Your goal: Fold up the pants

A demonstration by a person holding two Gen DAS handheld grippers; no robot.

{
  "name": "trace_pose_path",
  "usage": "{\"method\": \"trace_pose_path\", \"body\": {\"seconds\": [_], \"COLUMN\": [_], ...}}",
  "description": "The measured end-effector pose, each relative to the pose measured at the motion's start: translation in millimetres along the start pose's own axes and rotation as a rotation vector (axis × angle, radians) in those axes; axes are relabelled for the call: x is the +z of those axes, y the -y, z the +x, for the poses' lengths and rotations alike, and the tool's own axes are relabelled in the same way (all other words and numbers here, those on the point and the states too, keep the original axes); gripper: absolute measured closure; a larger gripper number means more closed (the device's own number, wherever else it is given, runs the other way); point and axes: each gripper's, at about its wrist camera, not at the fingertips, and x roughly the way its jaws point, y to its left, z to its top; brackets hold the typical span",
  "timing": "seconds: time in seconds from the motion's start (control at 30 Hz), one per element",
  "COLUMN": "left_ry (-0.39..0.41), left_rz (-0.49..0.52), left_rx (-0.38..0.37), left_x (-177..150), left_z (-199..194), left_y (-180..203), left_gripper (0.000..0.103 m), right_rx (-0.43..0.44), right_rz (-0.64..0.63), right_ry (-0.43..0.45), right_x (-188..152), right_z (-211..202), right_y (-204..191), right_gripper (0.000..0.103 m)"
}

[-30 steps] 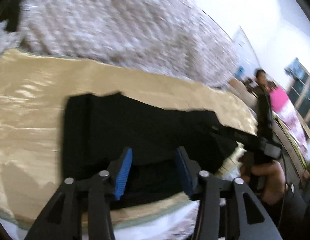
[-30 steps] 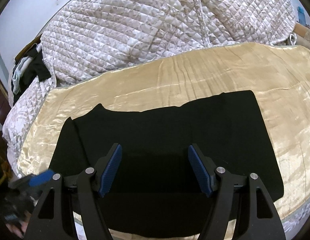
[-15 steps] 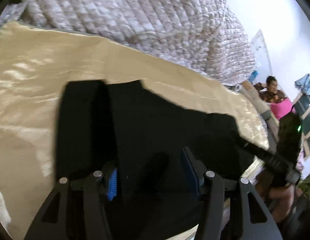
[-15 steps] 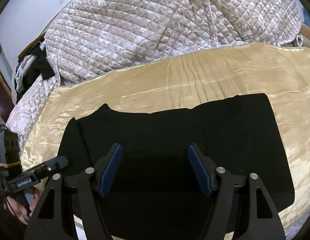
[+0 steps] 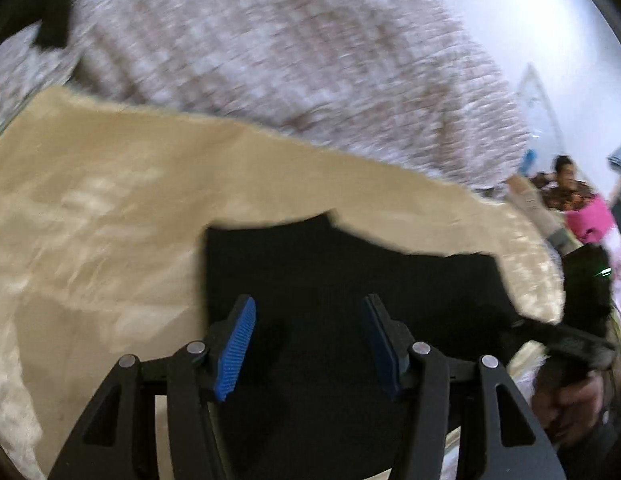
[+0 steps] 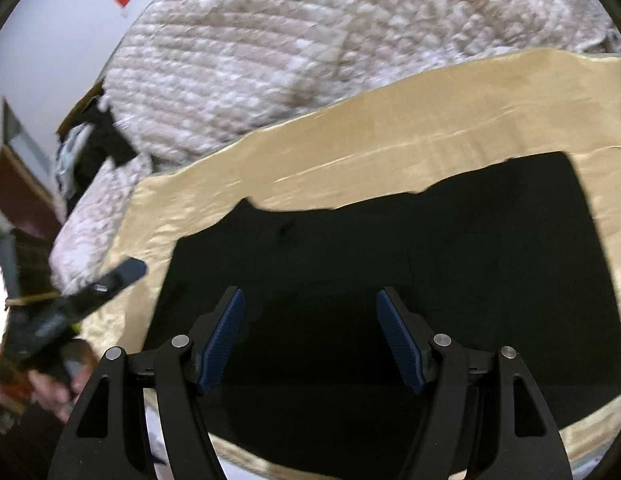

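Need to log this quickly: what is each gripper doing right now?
Left gripper: open, holding nothing, above the black pants.
Right gripper: open, holding nothing, above the pants.

bed: covered by a shiny golden satin sheet [image 6: 390, 128], creased in long ridges
on the sheet: flat black fabric pants [image 6: 430, 264], laid lengthwise, near the front edge
behind the sheet: bulky quilted white-and-beige comforter [image 6: 310, 32], heaped along the far side, its edge touching the sheet
far corner: dark and pale clothes [image 6: 94, 140] piled on the comforter
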Motion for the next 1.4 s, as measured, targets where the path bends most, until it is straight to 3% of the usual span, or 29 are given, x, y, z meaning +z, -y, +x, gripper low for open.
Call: {"method": "trace_pose_path", "body": {"seconds": [0.07, 0.23, 0.6, 0.63, 0.67, 0.7, 0.77, 0.9, 1.03, 1.3, 1.4], "left_ry": [-0.029, -0.048, -0.037, -0.036, -0.036, -0.037, -0.037, -0.035, -0.035, -0.020, 0.011], "left_rz": [-0.021, 0.003, 0.020, 0.023, 0.025, 0.026, 0.022, 0.022, 0.019, 0.045, 0.046], "left_rx": [0.037, 0.049, 0.056, 0.058, 0.060, 0.060, 0.058, 0.059, 0.061, 0.069, 0.063], "left_x": [-11, -28, -32, -33, -33, -33, -33, -34, -32, -31, -28], "left_z": [3, 3, 3, 2, 2, 1, 1, -1, -2, -6, -16], "left_y": [-13, -14, -12, -12, -12, -11, -12, -12, -12, -10, -10], "left_gripper": [0.045, 0.045, 0.045, 0.045, 0.045, 0.045, 0.045, 0.045, 0.045, 0.045, 0.045], "right_rx": [0.040, 0.110, 0.181, 0.184, 0.185, 0.192, 0.201, 0.225, 0.163, 0.147, 0.083], "right_rz": [-0.028, -0.056, 0.027, 0.032, 0.038, 0.060, 0.086, 0.053, 0.064, 0.048, 0.025], "right_ry": [-0.027, -0.149, -0.099, -0.106, -0.114, -0.133, -0.153, -0.101, -0.118, -0.099, -0.078], "right_x": [-3, -15, -2, 0, 0, -1, -6, -7, -18, -12, -12], "right_z": [7, 42, 65, 67, 68, 70, 72, 44, 45, 51, 44], "right_y": [-9, -23, -20, -21, -19, -17, -15, -24, -12, -11, -9], "right_gripper": [0.045, 0.054, 0.057, 0.066, 0.088, 0.101, 0.101, 0.101, 0.100, 0.100, 0.093]}}
